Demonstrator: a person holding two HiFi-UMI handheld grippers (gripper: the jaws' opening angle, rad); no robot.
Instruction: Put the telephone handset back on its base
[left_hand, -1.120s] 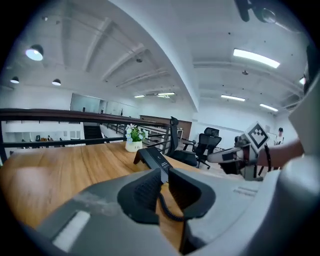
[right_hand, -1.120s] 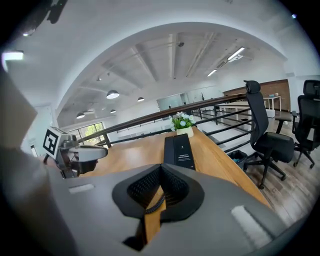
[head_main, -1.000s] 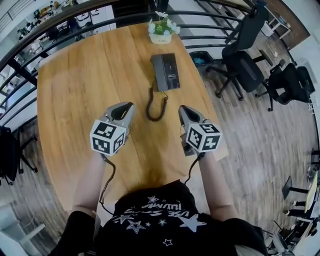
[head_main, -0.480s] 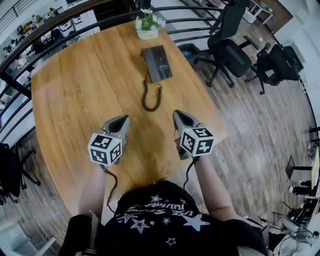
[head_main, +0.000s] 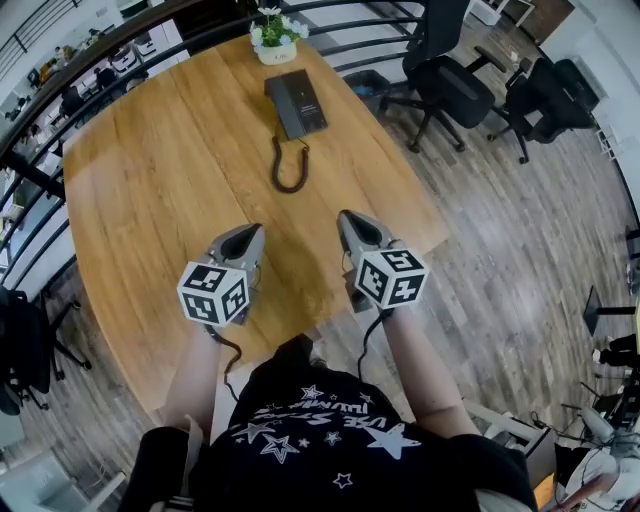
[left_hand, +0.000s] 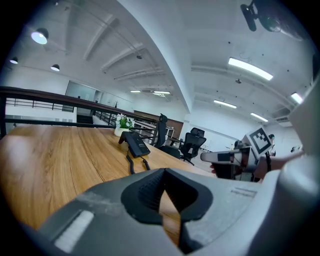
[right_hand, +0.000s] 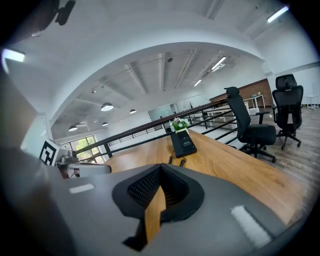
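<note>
The dark telephone (head_main: 295, 103) lies at the far end of the wooden table (head_main: 150, 190), and its handset appears to rest along the base's left side. Its coiled cord (head_main: 285, 170) loops toward me. My left gripper (head_main: 248, 235) and right gripper (head_main: 352, 222) hover side by side over the table's near part, far from the phone, both shut with nothing in them. The phone (left_hand: 135, 144) shows small beyond the closed jaws of the left gripper (left_hand: 164, 172), and the phone (right_hand: 183, 142) likewise lies beyond the right gripper (right_hand: 160, 167).
A white pot of flowers (head_main: 275, 40) stands just behind the phone at the table's far edge. A black railing (head_main: 60, 60) runs along the far and left sides. Office chairs (head_main: 450, 80) stand on the wood floor to the right.
Both grippers have drawn back together toward the table's near edge, away from the telephone, which now sits farther up and smaller in the head view.
</note>
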